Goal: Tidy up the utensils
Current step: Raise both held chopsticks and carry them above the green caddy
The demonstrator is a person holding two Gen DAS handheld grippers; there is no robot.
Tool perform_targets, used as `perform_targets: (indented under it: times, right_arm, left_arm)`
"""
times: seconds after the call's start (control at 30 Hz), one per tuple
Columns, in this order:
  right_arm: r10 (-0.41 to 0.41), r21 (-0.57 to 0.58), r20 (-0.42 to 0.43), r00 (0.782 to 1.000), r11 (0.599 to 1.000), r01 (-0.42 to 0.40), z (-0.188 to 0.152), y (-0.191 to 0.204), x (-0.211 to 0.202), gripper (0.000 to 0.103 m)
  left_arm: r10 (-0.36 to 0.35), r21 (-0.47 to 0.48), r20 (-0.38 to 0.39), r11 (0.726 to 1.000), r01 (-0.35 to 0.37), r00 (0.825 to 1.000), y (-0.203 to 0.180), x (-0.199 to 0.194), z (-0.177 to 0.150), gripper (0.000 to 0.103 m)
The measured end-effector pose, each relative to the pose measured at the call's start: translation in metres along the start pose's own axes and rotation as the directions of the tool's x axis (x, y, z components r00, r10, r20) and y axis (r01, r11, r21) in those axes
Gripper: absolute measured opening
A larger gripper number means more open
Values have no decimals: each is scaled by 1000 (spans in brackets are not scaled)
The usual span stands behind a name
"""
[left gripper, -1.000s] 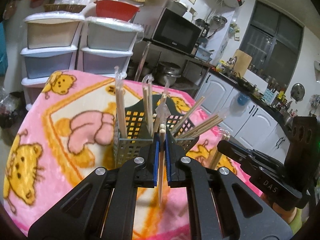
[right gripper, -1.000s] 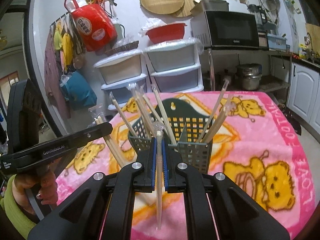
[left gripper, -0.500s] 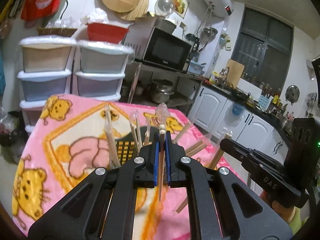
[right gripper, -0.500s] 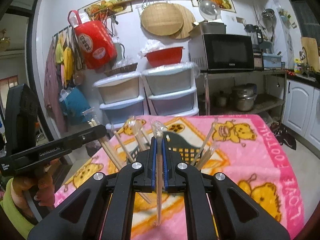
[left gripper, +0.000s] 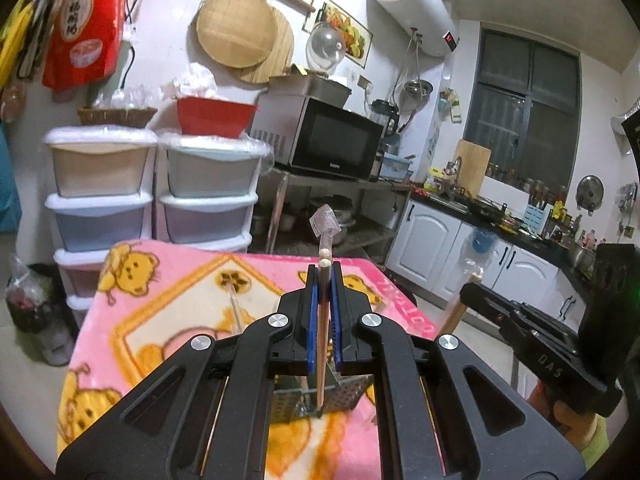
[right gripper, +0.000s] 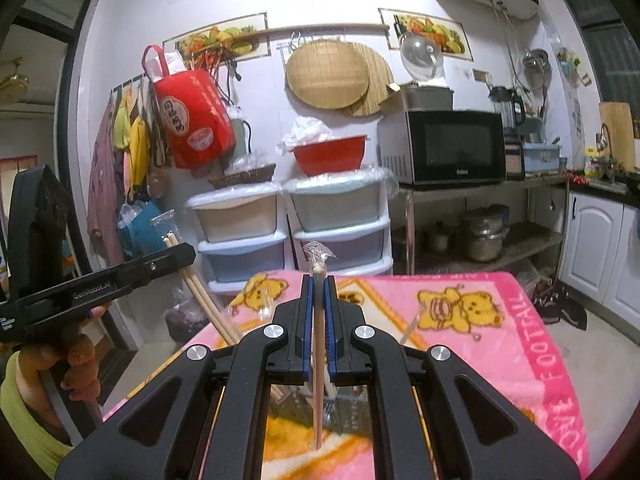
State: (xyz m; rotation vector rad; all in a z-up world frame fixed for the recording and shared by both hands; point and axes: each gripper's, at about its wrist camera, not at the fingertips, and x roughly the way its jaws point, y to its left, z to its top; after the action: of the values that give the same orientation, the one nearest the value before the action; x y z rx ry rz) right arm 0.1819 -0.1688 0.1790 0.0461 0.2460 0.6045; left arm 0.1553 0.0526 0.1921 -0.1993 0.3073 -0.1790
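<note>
My left gripper (left gripper: 324, 280) is shut on a plastic-wrapped pair of chopsticks (left gripper: 322, 344), held upright. The grey perforated utensil holder (left gripper: 344, 394) shows low between its arms, mostly hidden. My right gripper (right gripper: 318, 290) is shut on another wrapped pair of chopsticks (right gripper: 318, 360), also upright, above the same holder (right gripper: 344, 412). Both grippers are raised above the holder. The left gripper with its chopsticks shows at the left of the right wrist view (right gripper: 120, 280); the right gripper shows at the right of the left wrist view (left gripper: 536, 344).
The holder stands on a pink bear-print blanket (left gripper: 160, 312) over the table. Stacked plastic drawers (left gripper: 152, 200) and a microwave (left gripper: 320, 140) on a shelf stand behind. White kitchen cabinets (left gripper: 460, 252) run along the right.
Both grippers have risen and tilted up with their chopsticks. The holder has dropped from the middle of both views to the bottom, behind the gripper arms.
</note>
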Motion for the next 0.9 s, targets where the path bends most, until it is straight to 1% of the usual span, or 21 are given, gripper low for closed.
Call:
perform_targets:
  times: [0.13, 0.27, 0.5, 0.7, 0.8, 0.9]
  right_arm:
    - [-1, -17, 52, 999, 1000, 1, 15, 2, -5, 6]
    - [-4, -39, 98, 995, 999, 8, 27, 5, -6, 6]
    - [-24, -50, 152, 988, 998, 32, 41, -1, 0, 6]
    - [-60, -64, 174, 983, 995, 73, 39, -7, 12, 6]
    - [-82, -77, 173, 982, 992, 96, 33, -9, 21, 6]
    - [-108, -79, 154, 982, 989, 121, 24, -15, 32, 6]
  left_arm:
    - [16, 12, 23, 1000, -16, 1000, 1, -4, 8, 3]
    - [48, 14, 39, 999, -49, 998, 6, -3, 14, 3]
    - [110, 8, 51, 994, -110, 993, 15, 6, 19, 3]
    - [133, -3, 48, 991, -133, 990, 21, 21, 18, 3]
    - [138, -5, 47, 990, -138, 989, 22, 28, 15, 3]
    - [148, 6, 41, 989, -148, 988, 20, 36, 9, 3]
